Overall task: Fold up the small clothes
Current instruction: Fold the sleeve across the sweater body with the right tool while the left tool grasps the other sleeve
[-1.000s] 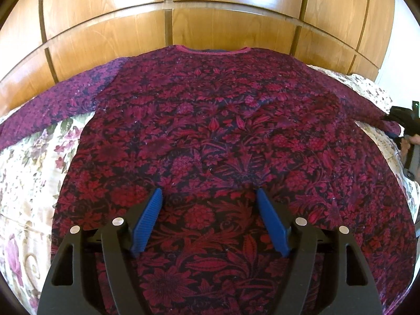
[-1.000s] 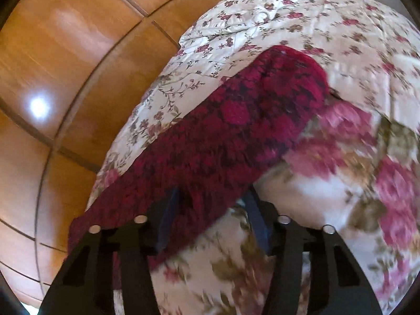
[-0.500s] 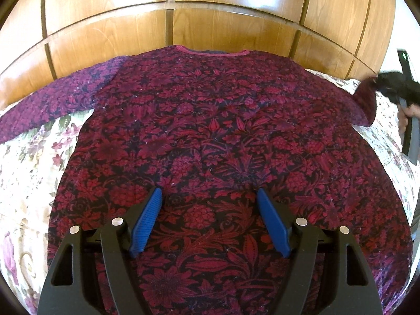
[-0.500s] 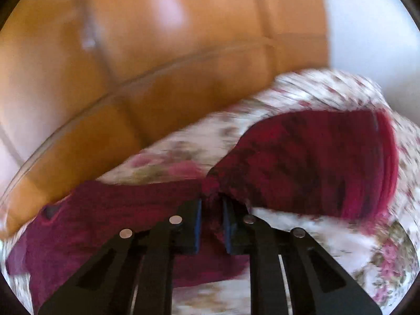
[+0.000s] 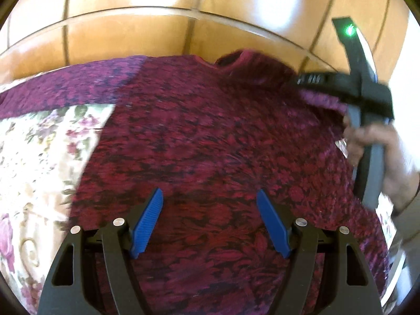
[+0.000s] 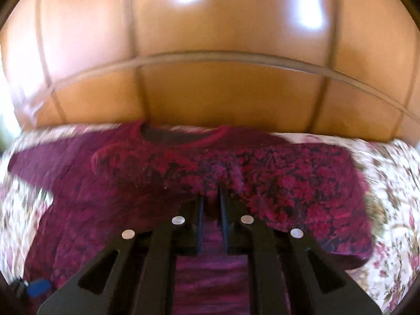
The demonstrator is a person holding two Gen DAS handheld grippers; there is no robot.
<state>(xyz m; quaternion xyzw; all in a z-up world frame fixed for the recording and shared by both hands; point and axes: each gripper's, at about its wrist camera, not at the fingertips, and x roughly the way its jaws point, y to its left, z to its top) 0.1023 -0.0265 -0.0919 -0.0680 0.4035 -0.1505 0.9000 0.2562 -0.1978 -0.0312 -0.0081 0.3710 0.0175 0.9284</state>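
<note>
A dark red floral top [image 5: 210, 136] lies spread flat on a flowered bedspread [image 5: 39, 144], neckline toward the wooden headboard. My left gripper [image 5: 210, 223] hovers open over its lower middle, blue pads apart, nothing between them. My right gripper [image 6: 211, 191] is shut on the top's right sleeve [image 6: 275, 183], which it holds folded across the chest just below the neckline [image 6: 183, 137]. In the left wrist view the right gripper [image 5: 304, 81] comes in from the right, held by a person's hand [image 5: 380, 152]. The left sleeve [image 5: 65, 89] lies stretched out flat.
A wooden panelled headboard [image 6: 223, 92] rises right behind the top. Flowered bedspread [image 6: 393, 197] shows on both sides of the garment. The left gripper's blue pad [image 6: 39, 287] shows at the lower left of the right wrist view.
The right gripper closed on the right sleeve's end, lifted it off the bedspread and swept it left across the chest. The left gripper shifted slightly and stayed open.
</note>
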